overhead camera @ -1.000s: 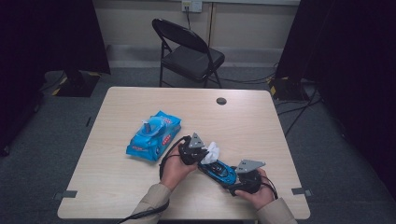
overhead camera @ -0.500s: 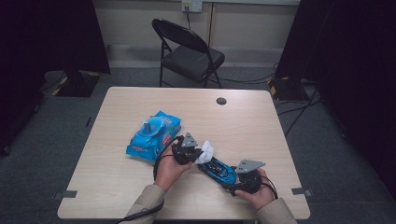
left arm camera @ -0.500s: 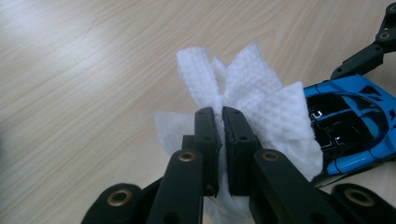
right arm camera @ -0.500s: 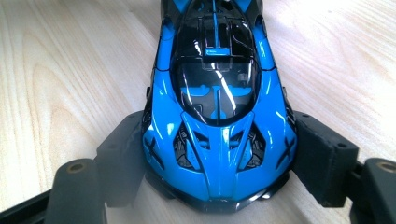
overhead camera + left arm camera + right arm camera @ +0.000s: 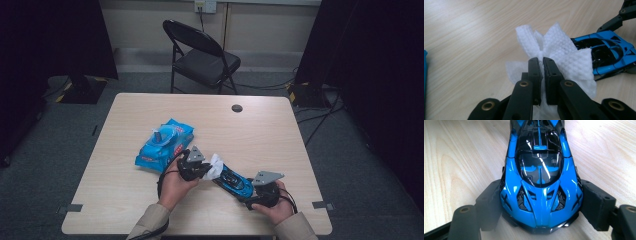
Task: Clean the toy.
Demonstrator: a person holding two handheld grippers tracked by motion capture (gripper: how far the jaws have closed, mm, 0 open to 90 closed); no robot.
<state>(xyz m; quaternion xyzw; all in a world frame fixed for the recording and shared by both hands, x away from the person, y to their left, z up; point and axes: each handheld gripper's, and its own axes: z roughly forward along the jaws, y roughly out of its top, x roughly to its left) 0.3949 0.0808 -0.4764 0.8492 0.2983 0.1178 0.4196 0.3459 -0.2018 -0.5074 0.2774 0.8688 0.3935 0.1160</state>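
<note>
High view. 1 table [image 5: 125, 210], light wood. 1 blue toy car [image 5: 234, 181] lies near the front edge, long axis running diagonally from the right gripper [image 5: 255, 192] up-left toward the left gripper [image 5: 204, 169]. The right gripper clamps the car's near end. The left gripper holds 1 white wipe [image 5: 216, 165] at the car's far end; touching or just short, I cannot tell. 1 blue wipe pack [image 5: 162, 145] lies left of the left gripper, just beside it. 1 black folding chair [image 5: 200, 55] stands beyond the table; 1 dark round cap [image 5: 237, 108] sits in the tabletop near the far edge.

Left gripper view. Jaws pinched nearly together on the bunched wipe [image 5: 560, 53], which fans out above and to both sides of the tips. The car [image 5: 607, 53] lies to the right of the wipe, body partly behind the wipe's edge, long axis running off to the right. Judgement: the left hand is the nearer one to the car's far end, and a wiping stroke would run along that axis toward the right gripper.

Right gripper view. 2 pads press the car's [image 5: 541, 182] flanks at its near end, jaws standing wide around the body. The car points straight away from the camera, wheels on the table.
</note>
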